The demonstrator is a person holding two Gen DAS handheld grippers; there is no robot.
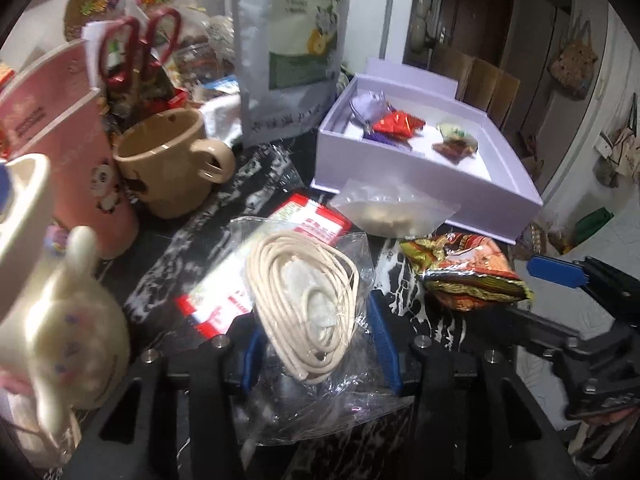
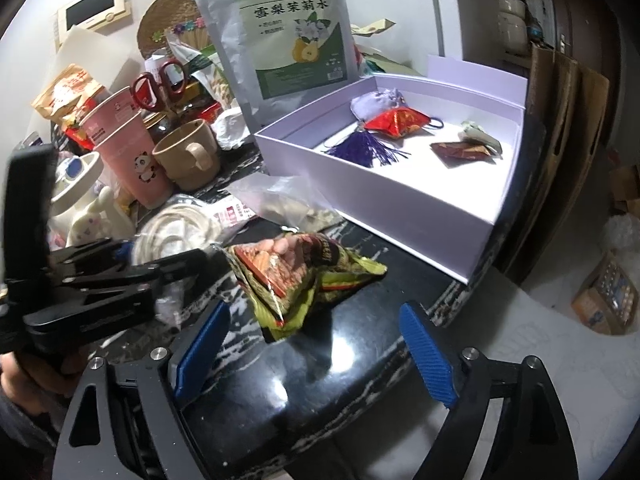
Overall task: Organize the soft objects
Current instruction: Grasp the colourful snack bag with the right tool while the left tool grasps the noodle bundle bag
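While its blue pads (image 1: 384, 344) press in on either side of a clear plastic bag (image 1: 320, 344) holding a coil of cream cord (image 1: 308, 308), the left hand-held gripper (image 1: 316, 356) pinches that bag just above the dark marbled worktop (image 1: 168, 276). Just beyond the bag lies a red-and-white packet (image 1: 304, 216), and ahead of it to the right a small clear pouch (image 1: 392, 208) with pale contents. To the left of this hand-held gripper sits a cream plush toy (image 1: 68, 320), with a pink panda cup (image 1: 68, 148) and a tan mug (image 1: 172, 160) farther on.

The right hand-held gripper (image 2: 316, 344) stands spread wide with nothing between its blue pads (image 2: 428, 356), only bare worktop. Just ahead of it lies a crumpled green-and-red foil sachet (image 2: 304, 276). Farther ahead and to the right rests an open lilac box (image 2: 360, 200), apart from the sachet; inside it are a lilac pouch (image 2: 376, 100), a red pouch (image 2: 396, 122), a purple tassel (image 2: 368, 148), a dark red sachet (image 2: 460, 152) and a pale green pouch (image 2: 480, 136). Behind the box stands a tall silver-and-green packet (image 2: 288, 40).
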